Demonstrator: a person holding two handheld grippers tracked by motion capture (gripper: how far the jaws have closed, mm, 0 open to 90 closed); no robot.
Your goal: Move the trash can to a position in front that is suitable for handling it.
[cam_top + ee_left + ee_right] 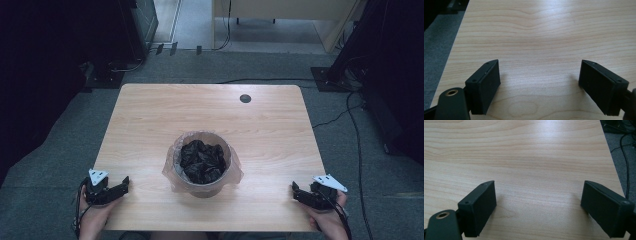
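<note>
1. My left gripper (125, 182) rests at the table's (150, 115) near left corner, jaws apart, holding nothing.
2. My right gripper (295, 190) sits at the near right corner, jaws likewise apart.
3. Between them, slightly farther, the lined bin (202, 160) stands holding a crumpled black bag (201, 160).

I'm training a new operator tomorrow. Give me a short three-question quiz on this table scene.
1. True or false: the left gripper is shut.
2. What lies inside the lined bin? A) paper B) crumpled black material C) nothing
3. Which gripper is touching the bin?

Key: 1. False; its jaws stand wide apart. 2. B. 3. Neither; the right gripper and the left rest at the table's near corners, apart from it.
</note>
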